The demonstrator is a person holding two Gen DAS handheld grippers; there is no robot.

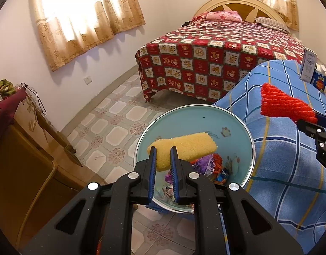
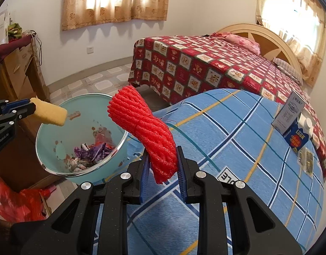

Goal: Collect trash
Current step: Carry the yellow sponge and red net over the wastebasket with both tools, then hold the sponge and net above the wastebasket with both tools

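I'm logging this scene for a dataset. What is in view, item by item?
sponge: one, yellow, in the left gripper, above the bin
foam net: one, red, in the right gripper, over the table edge
bin: one, pale teal, on the floor beside the table, wrappers inside
table cloth: one, blue plaid, on the table
boxes: two, white and blue, far right on the table
bed: one, red patterned cover, behind the table
curtains: beige, at the windows
left gripper: black, blue pads
right gripper: black, blue pads
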